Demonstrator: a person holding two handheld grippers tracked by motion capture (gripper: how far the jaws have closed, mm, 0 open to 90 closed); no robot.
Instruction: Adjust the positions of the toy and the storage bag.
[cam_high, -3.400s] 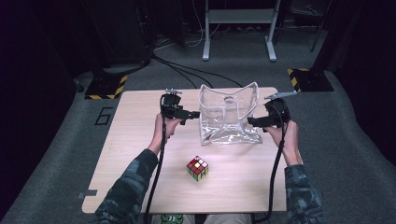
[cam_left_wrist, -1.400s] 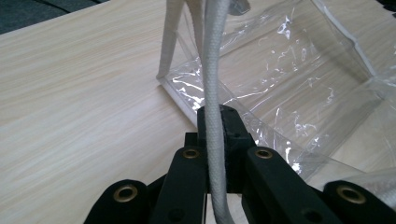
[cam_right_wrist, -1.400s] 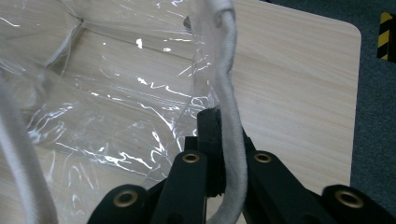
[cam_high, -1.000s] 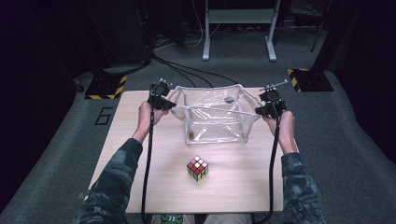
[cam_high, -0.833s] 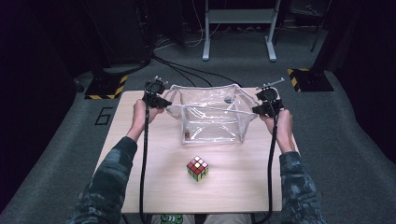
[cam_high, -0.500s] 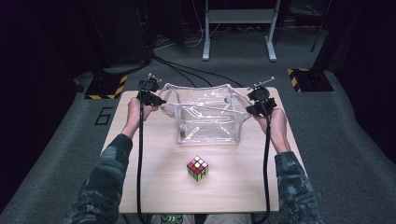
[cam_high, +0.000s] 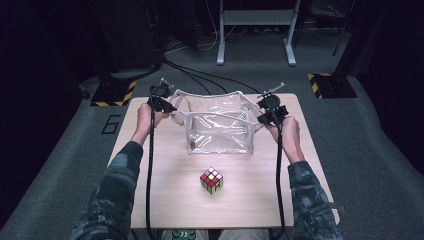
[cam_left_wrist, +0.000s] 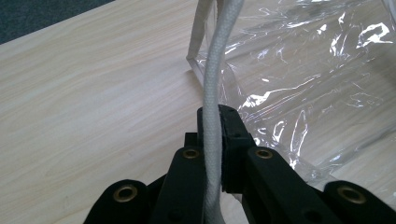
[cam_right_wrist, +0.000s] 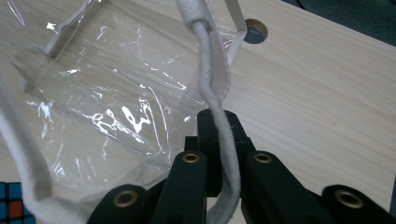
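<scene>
Bag handles first: each claw is clamped on one white cord. In the left gripper view the left claw (cam_left_wrist: 212, 122) has its jaws pinched tight around the cord (cam_left_wrist: 213, 74), which runs up to the rim of the clear plastic bag (cam_left_wrist: 322, 79). Same deal in the right gripper view, where the right claw (cam_right_wrist: 219, 128) is squeezed shut on its own cord (cam_right_wrist: 212, 93) just below the spot where it comes out of the bag's white fabric hem.

Count-wise: two claws, two cords, one bag, one puzzle cube, one table.

From the high view, the left claw (cam_high: 167, 106) and right claw (cam_high: 264, 118) sit at opposite sides of the bag (cam_high: 218, 127), pulling its mouth wide open. It sits on the far half of the table (cam_high: 165, 200), and the cube (cam_high: 211, 180) is on the near half, well apart from it.

Compared with a few seconds back, the bag was narrower and the claws sat closer together; now they're spread apart with the top stretched between them. In the last second the whole setup has also slid a bit to the left, while the cube hasn't budged.

View differences: the right gripper view catches a round hole (cam_right_wrist: 256, 29) in the tabletop and a corner of the cube (cam_right_wrist: 11, 205) at the bottom left, seen past the plastic. Only the close-ups show the woven texture of the cords.
</scene>
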